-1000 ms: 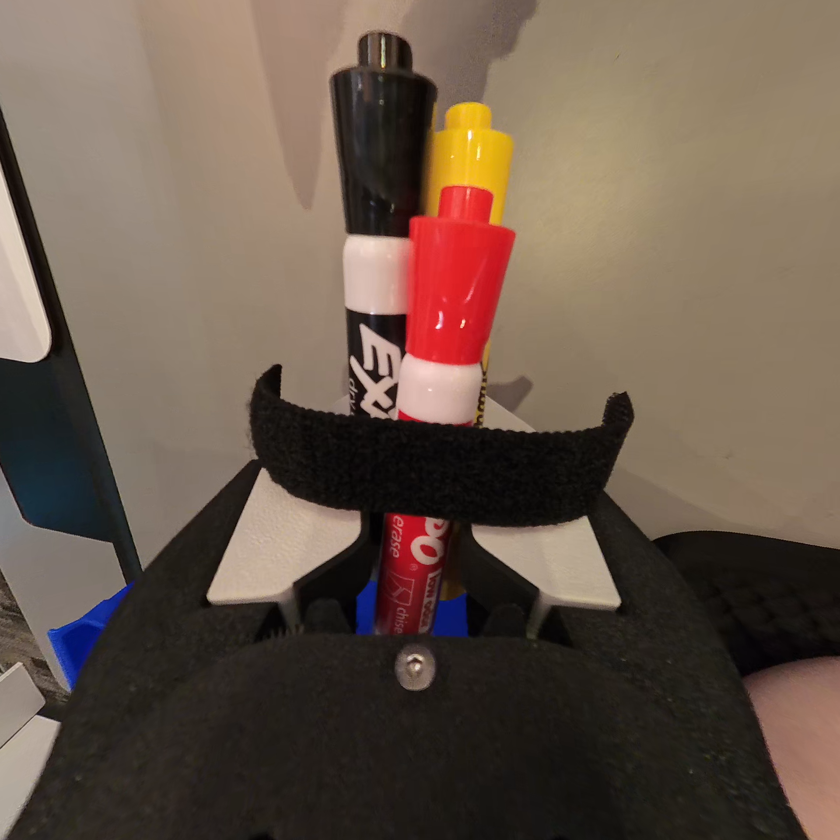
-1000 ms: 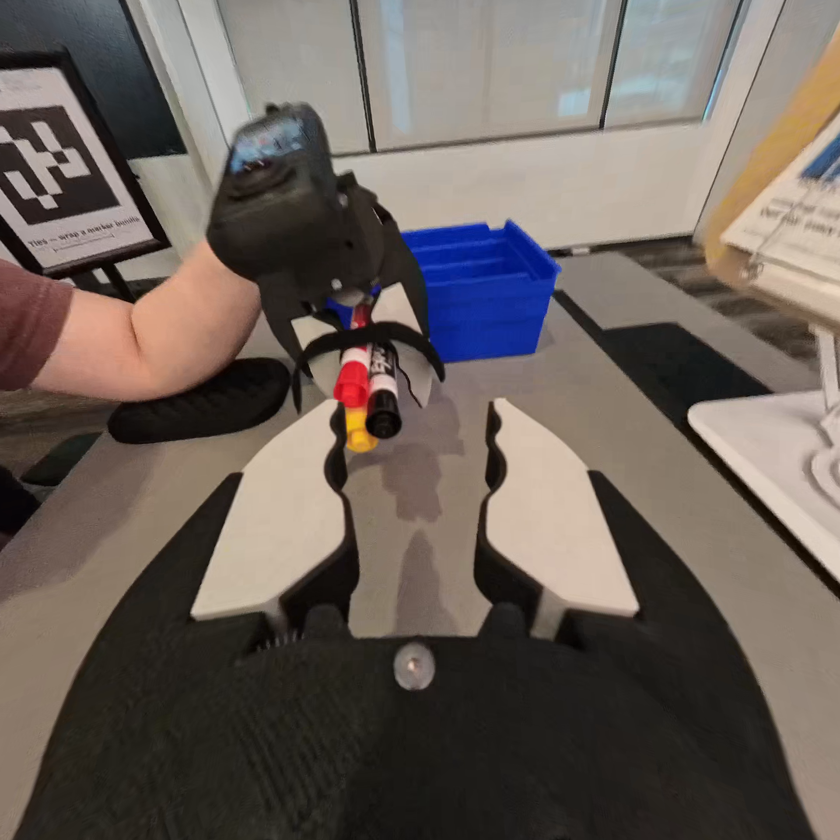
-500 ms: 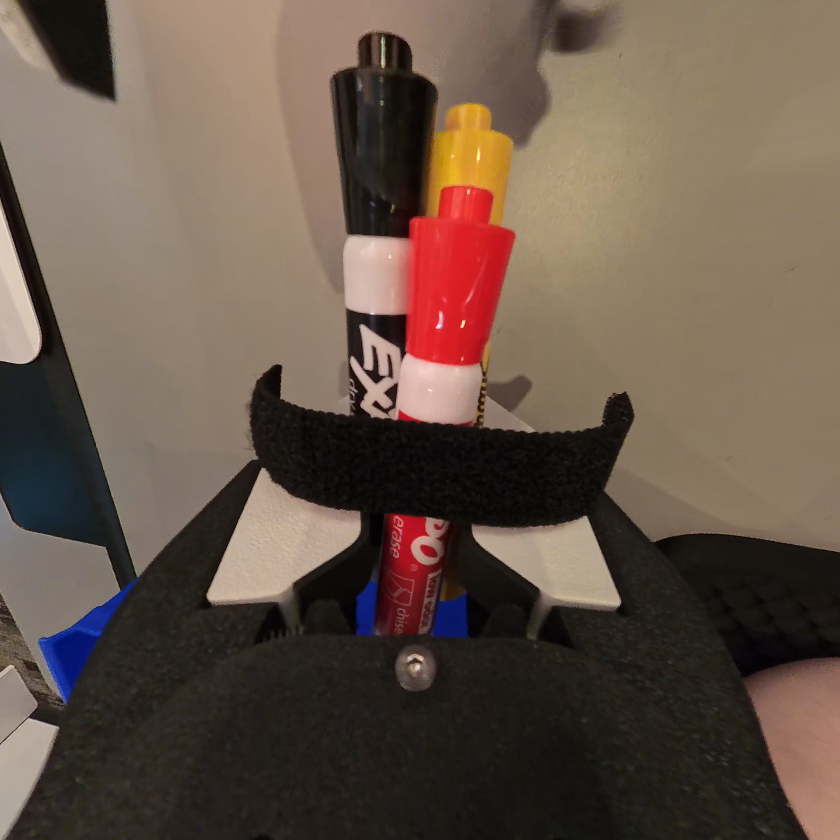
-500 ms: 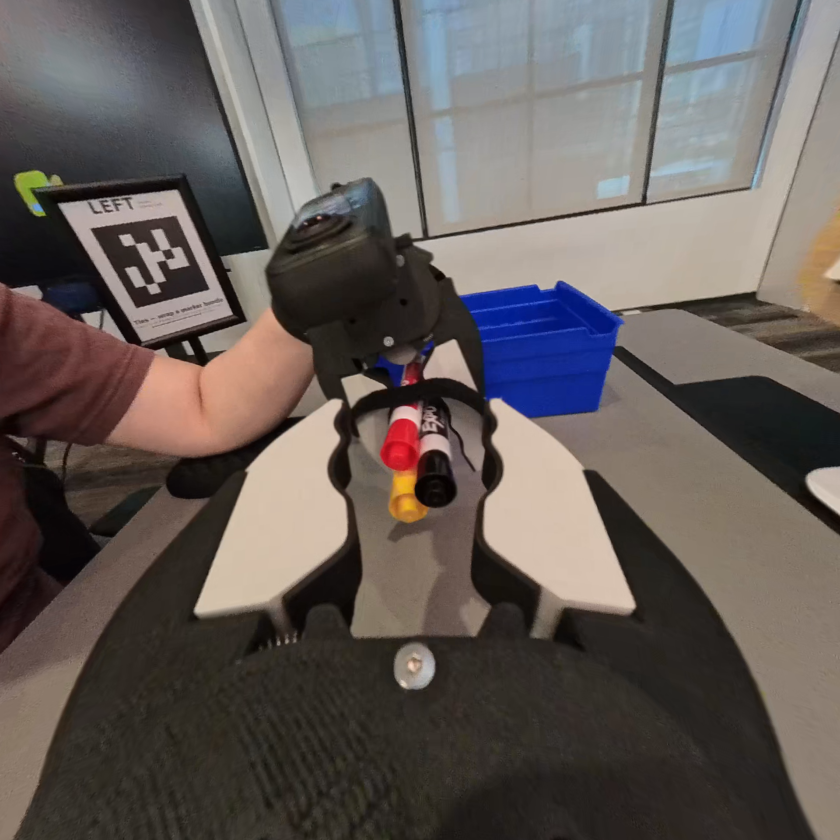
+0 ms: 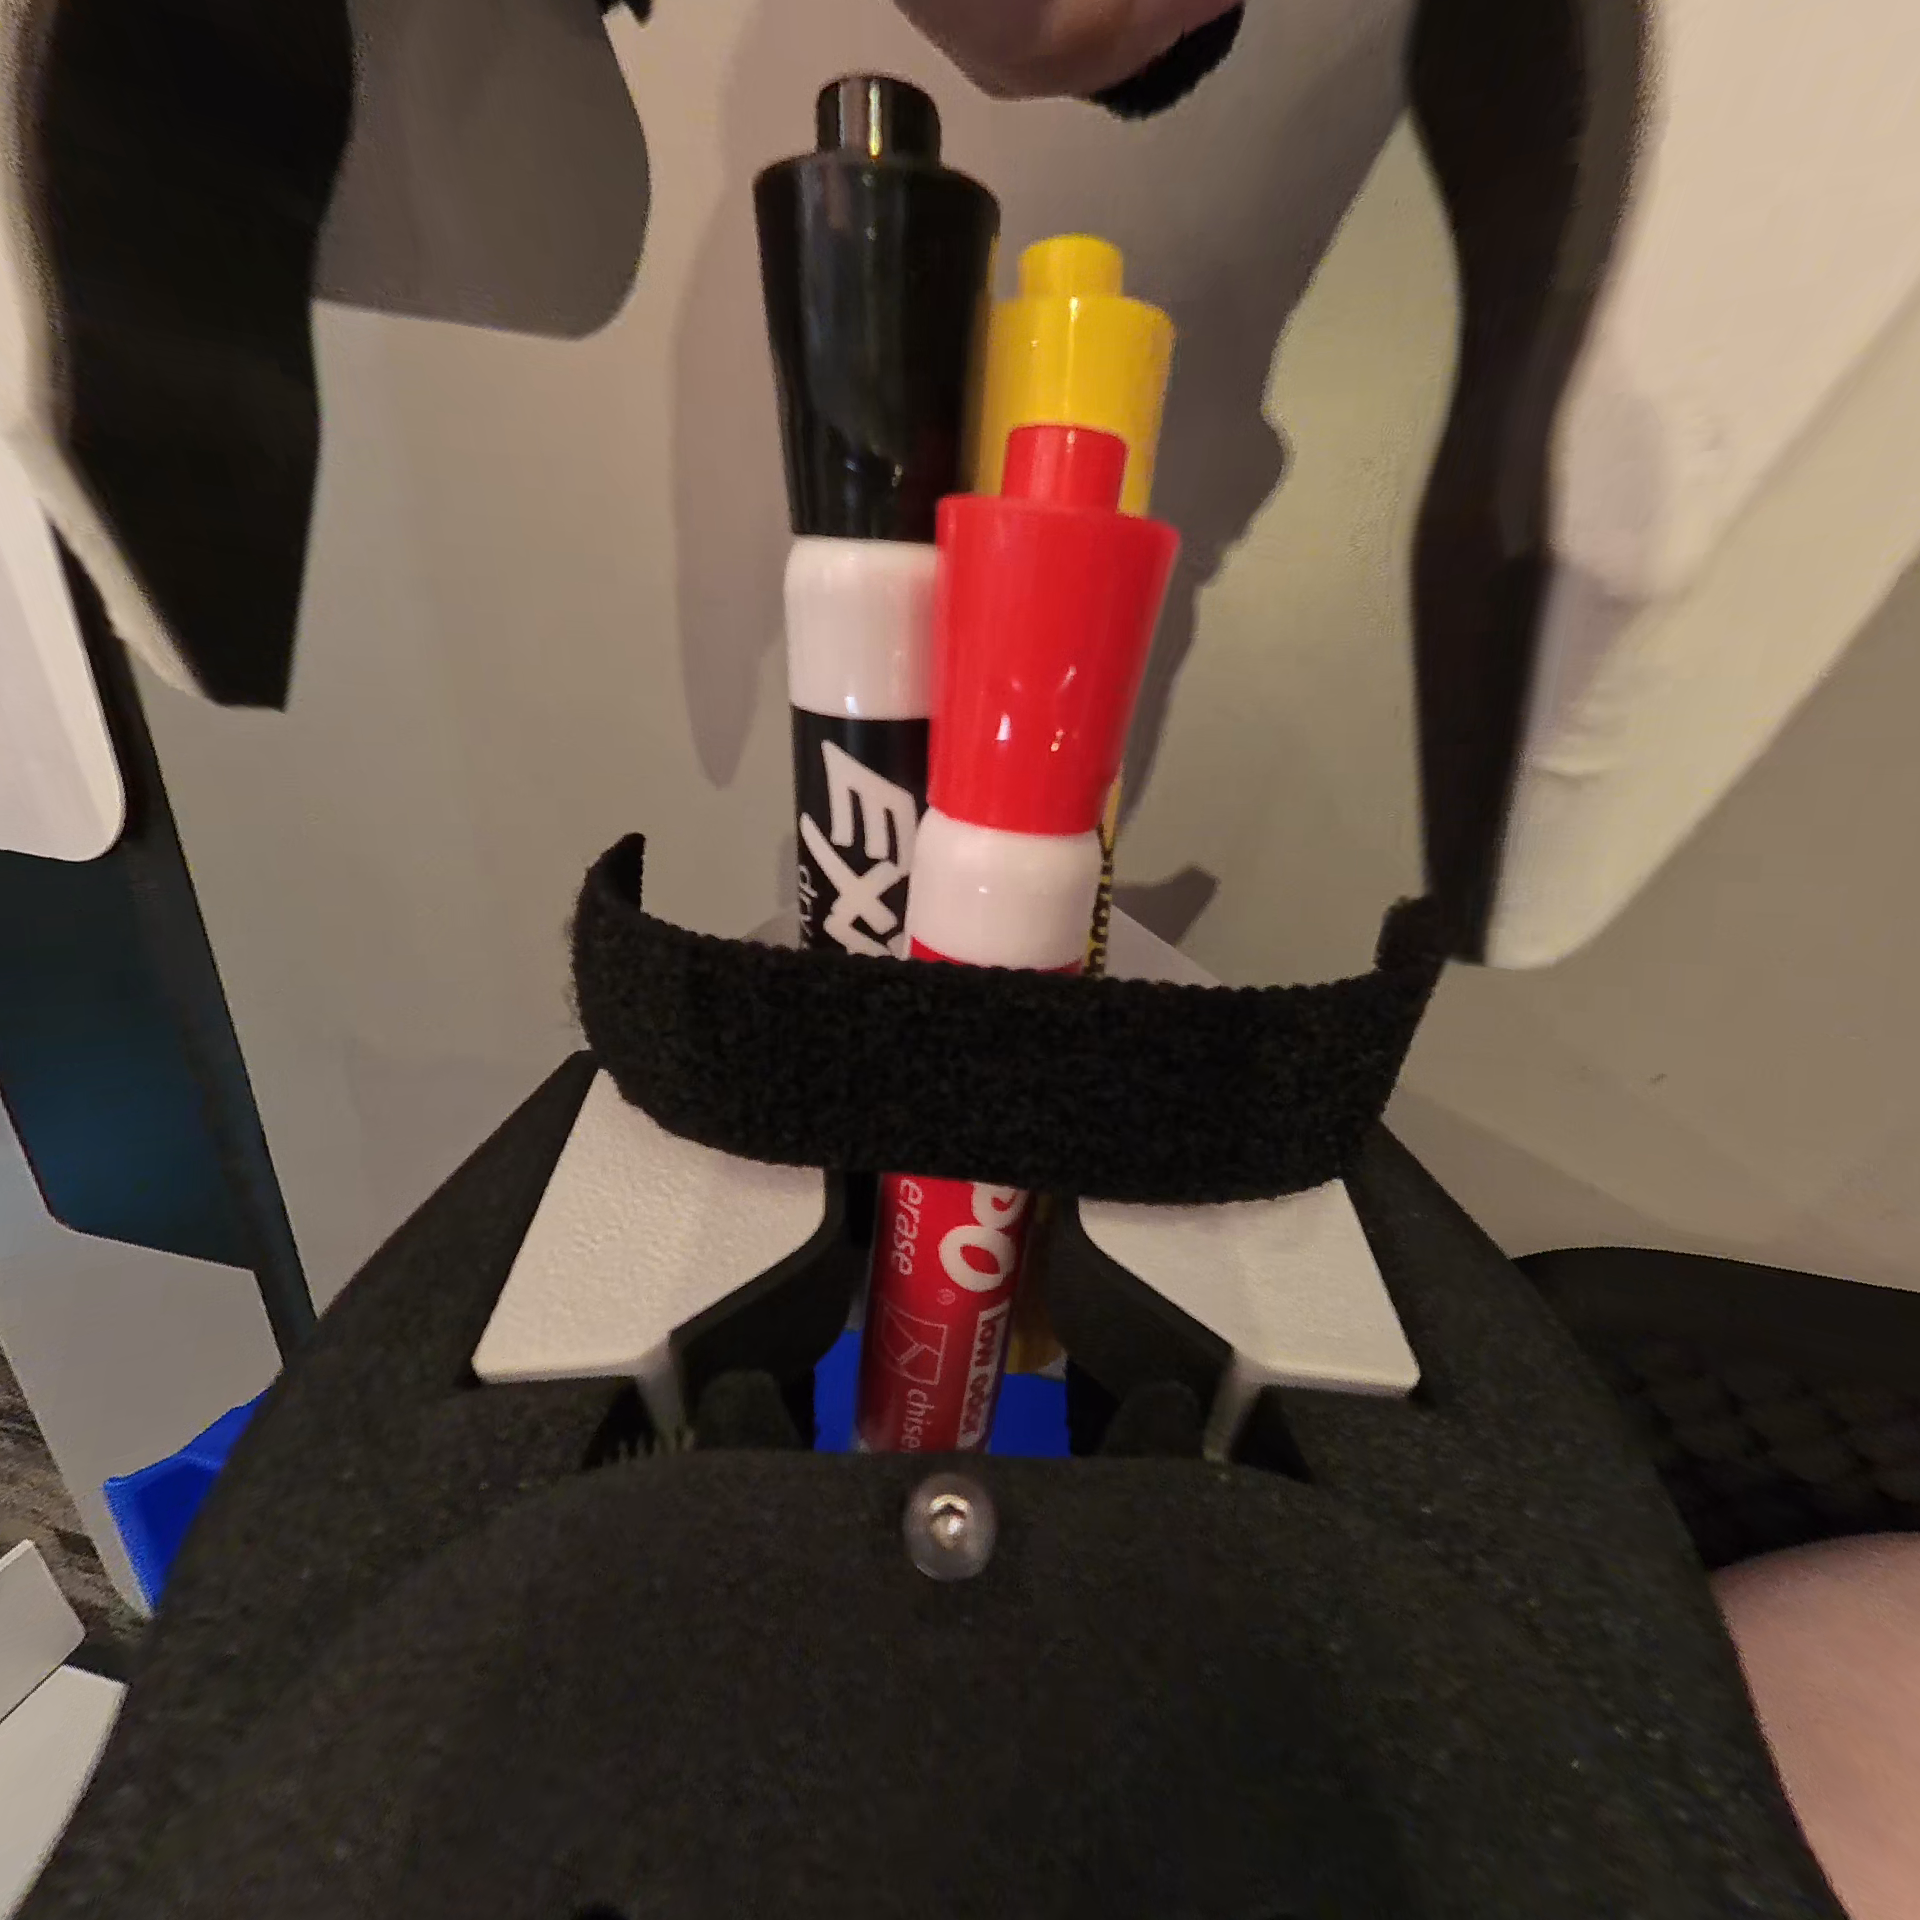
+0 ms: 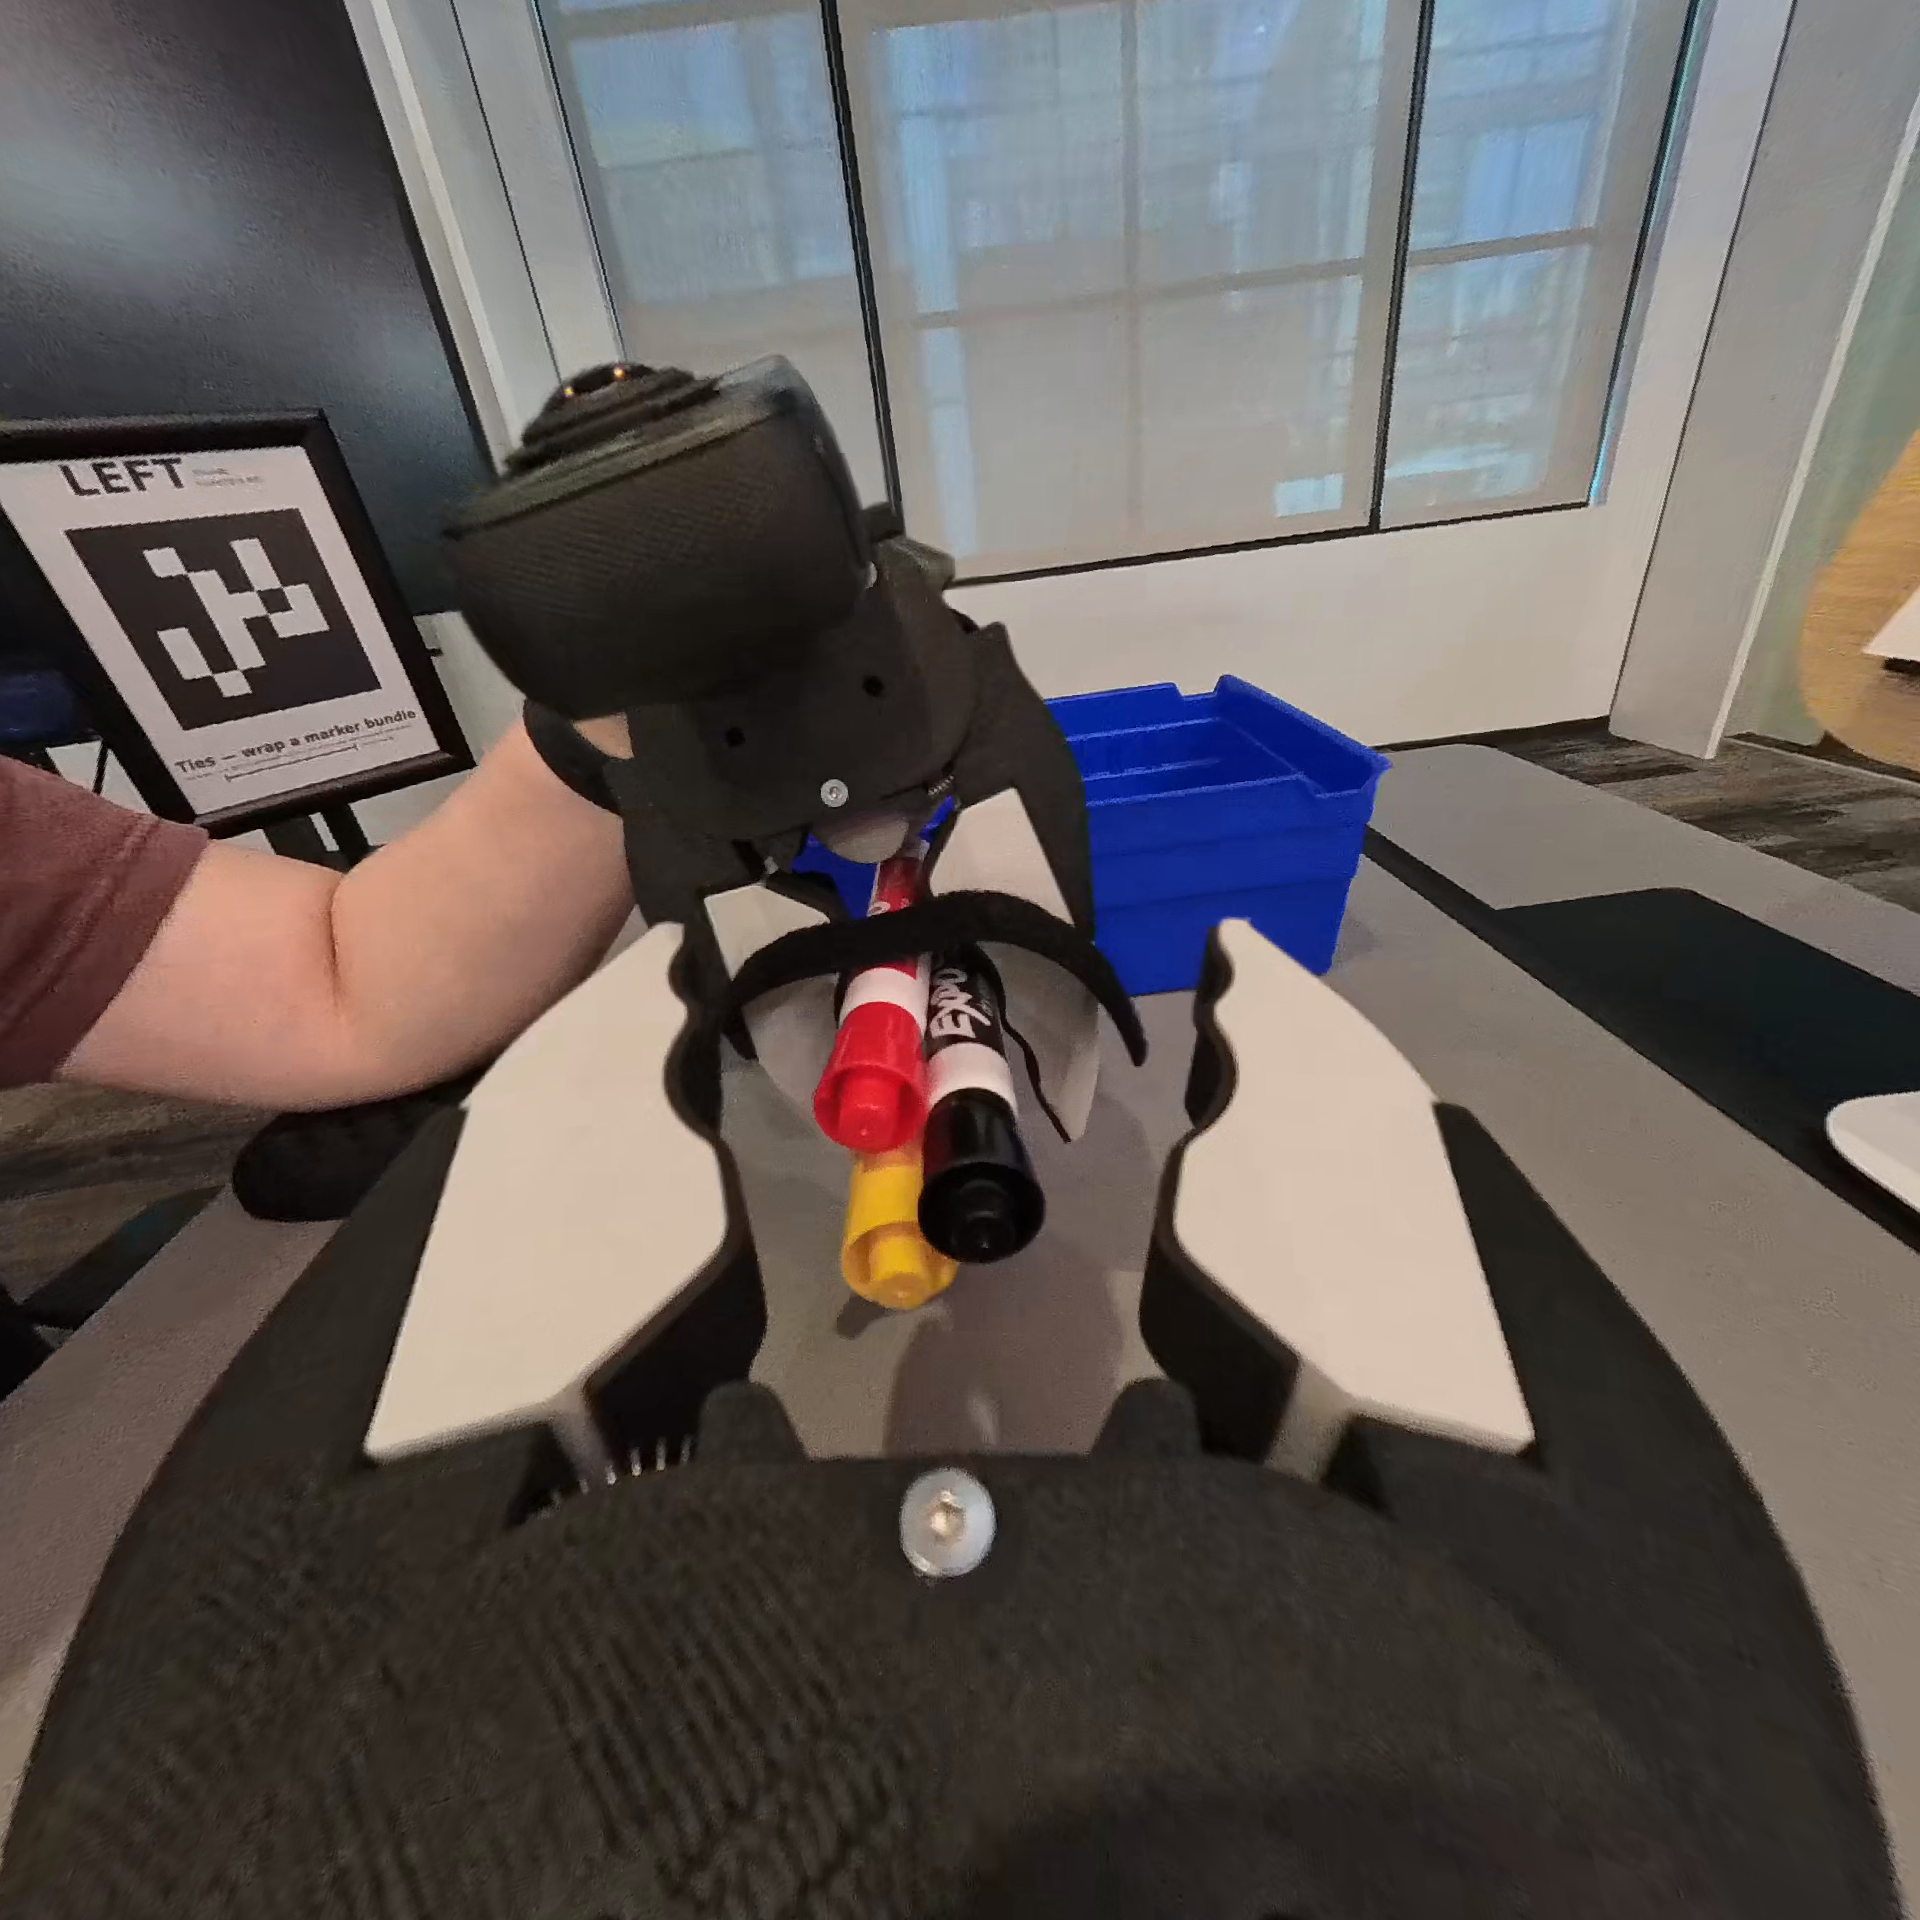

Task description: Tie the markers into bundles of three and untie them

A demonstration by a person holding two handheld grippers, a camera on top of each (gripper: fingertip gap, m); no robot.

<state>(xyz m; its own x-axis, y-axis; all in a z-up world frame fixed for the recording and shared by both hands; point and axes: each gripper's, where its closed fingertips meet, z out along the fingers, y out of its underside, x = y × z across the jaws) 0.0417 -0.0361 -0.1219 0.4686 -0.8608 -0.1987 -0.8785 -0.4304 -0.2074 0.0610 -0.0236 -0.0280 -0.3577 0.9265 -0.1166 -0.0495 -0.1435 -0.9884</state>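
Since the earlier frame, the right gripper (image 6: pixel 951 1101) had advanced, jaws spread, flanking three capped markers (red, black, yellow) (image 6: pixel 920 1101). The left gripper (image 5: pixel 961 1049) clamped them. A black hook-and-loop strap (image 5: pixel 987 1049) lay draped unfastened; bundling remained unfinished.

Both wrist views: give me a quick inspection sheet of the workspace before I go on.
Surface: grey table, bare under the claws.
Job's things: black marker, yellow marker and red marker, capped; black hook-and-loop strap draped across them, ends loose.
Clutter: blue bin, black pad.
Claws: left claw shut on the three markers; right claw open, fingers either side of the marker caps, touching nothing.
Cables: nothing seen.
Surroundings: framed sign, windows, person's forearm.
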